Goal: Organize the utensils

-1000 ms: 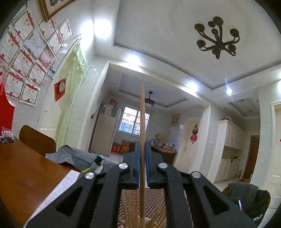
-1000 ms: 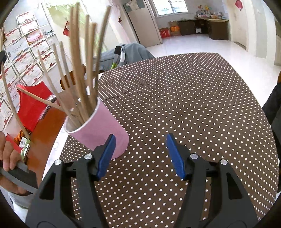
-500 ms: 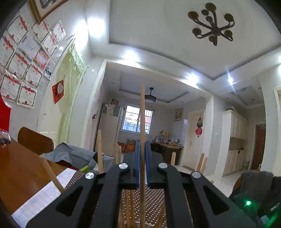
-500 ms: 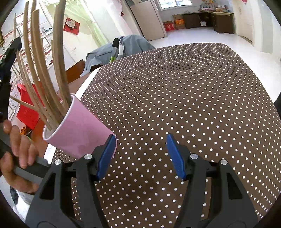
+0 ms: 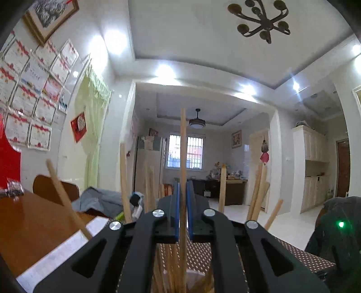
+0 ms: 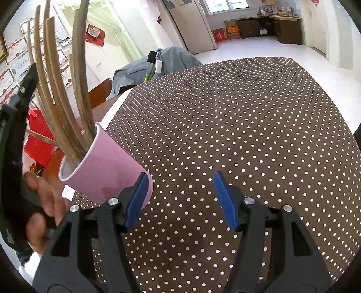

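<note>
Your left gripper (image 5: 183, 209) is clamped on one wooden chopstick (image 5: 183, 144), held upright between the blue pads, its lower end down among the others in the cup. Your right gripper (image 6: 180, 198) stands open with nothing between its jaws; its left pad sits just beside the one pink cup (image 6: 106, 171), though you cannot tell from here whether it touches. In the right wrist view about six chopsticks (image 6: 58, 94) lean out of that cup; the left wrist view shows roughly eight tips rising around the held one, the exact count blurred. Your left hand (image 6: 42, 209) shows at the frame's left edge, wrapped on its handle.

The cup stands near the edge of a brown tablecloth with white dots (image 6: 237, 117), laid over a glossy wooden table (image 5: 29, 223). Beyond it lie a grey garment (image 6: 167, 60) over a chair, rows of certificates (image 5: 29, 90) on the wall, a pale green curtain (image 5: 94, 126), one dark chandelier (image 5: 261, 20) and a barred window (image 5: 185, 151)
</note>
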Available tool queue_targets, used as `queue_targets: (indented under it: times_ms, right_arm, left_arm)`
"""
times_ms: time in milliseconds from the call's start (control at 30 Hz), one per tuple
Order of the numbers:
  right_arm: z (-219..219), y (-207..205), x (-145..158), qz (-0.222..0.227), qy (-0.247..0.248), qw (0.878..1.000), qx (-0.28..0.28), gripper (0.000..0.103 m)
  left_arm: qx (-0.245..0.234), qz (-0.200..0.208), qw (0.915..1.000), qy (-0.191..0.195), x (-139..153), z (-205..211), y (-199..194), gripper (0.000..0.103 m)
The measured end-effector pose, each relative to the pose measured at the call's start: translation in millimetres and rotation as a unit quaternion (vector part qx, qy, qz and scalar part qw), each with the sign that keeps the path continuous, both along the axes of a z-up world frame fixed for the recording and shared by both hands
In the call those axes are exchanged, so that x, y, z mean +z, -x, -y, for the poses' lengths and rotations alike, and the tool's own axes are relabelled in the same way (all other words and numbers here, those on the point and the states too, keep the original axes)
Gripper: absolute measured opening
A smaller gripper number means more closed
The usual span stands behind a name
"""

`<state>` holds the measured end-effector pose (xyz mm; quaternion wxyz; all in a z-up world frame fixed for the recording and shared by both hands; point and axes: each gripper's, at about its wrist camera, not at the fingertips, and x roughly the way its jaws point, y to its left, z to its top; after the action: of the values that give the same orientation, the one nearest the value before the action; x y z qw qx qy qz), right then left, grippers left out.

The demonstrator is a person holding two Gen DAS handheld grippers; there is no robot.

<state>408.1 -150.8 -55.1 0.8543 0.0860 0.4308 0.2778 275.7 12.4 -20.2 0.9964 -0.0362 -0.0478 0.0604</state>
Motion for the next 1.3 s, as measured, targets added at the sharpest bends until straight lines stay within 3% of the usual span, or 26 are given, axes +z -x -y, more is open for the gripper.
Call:
queue_targets:
  times_ms: [300,367,400,500,767,833,1067,1300]
  right_arm:
    - [2,25,14,0.037,0.009,0.999,-0.008,0.060]
    - [1,31,17,0.043,0.012,0.999,-0.009,0.060]
    - [1,36,19,0.048,0.013,0.999,-0.010,0.060]
    - [2,47,26,0.061,0.014,0.998,-0.016,0.061]
    - [7,82,53,0.098,0.004,0.995,-0.033,0.063]
    - [6,92,58,0.106,0.006,0.994,-0.033,0.063]
    - [5,117,67,0.115,0.003,0.993,-0.039,0.064]
    - [7,139,69,0.118,0.002,0.992,-0.039,0.064]
  left_arm:
    - [-0.025,-0.074,0.9970,0.006,-1,-3,11,0.007]
    - [-0.019,-0.086,0.9961,0.007,-1,-6,13,0.015]
    - [-0.016,-0.094,0.9954,0.010,-1,-9,14,0.028]
    - [-0.022,-0.114,0.9929,0.026,0,-17,20,0.032]
    - [-0.019,-0.134,0.9906,0.021,8,-21,47,0.041]
    - [-0.022,-0.143,0.9892,0.024,11,-22,56,0.049]
    - [-0.040,-0.140,0.9887,0.033,22,-33,88,0.050]
    - [-0.045,-0.162,0.9829,0.075,24,-60,116,0.050]
